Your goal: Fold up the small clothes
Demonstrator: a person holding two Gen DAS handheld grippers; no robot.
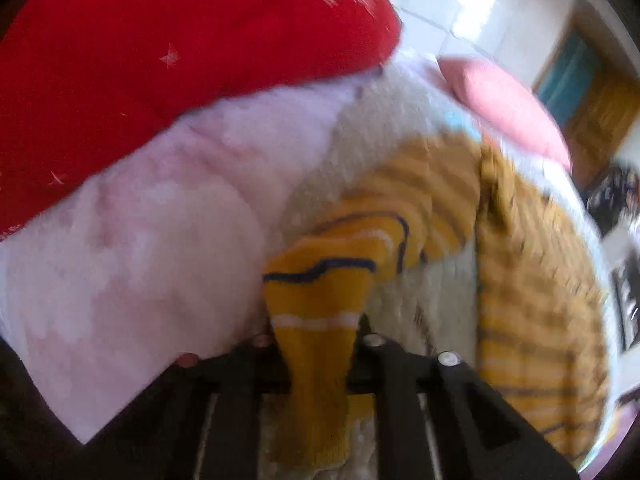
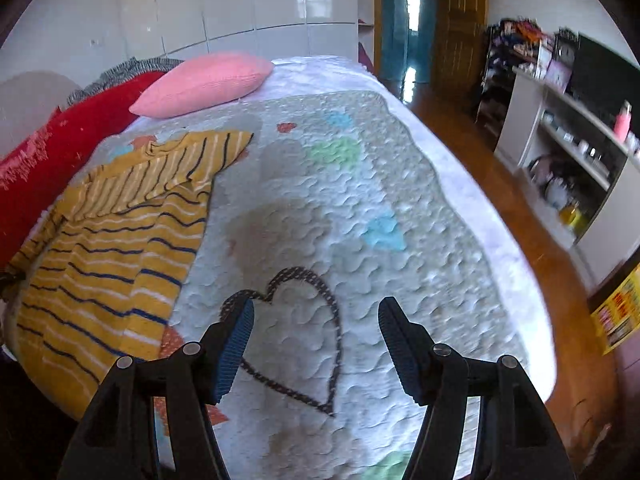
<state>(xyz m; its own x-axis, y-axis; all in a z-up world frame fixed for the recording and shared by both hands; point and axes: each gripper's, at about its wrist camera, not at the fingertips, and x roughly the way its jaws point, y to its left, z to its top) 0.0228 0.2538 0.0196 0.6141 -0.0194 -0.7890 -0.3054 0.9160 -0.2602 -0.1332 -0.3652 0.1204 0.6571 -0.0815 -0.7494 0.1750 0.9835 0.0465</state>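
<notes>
Glossy white wall [image 2: 224, 4] at 12 o'clock reflected window light; wooden floor [image 2: 472, 148] at 2; white shelf unit [image 2: 560, 128] at 3; teal door [image 2: 400, 20] at 1.

Left wrist view hugs the striped shirt [image 1: 316, 300]; right looks down the bed [image 2: 460, 184] (higher up) — both share shirt.

- The left gripper [image 1: 316, 364] has its pads hidden behind the pinched fold of the striped yellow garment [image 1: 316, 320].
- The garment's right half is smeared by blur, and its stripes can barely be made out.
- The shelf clutter [image 2: 568, 184] is too blurred to identify, perhaps bottles.
</notes>
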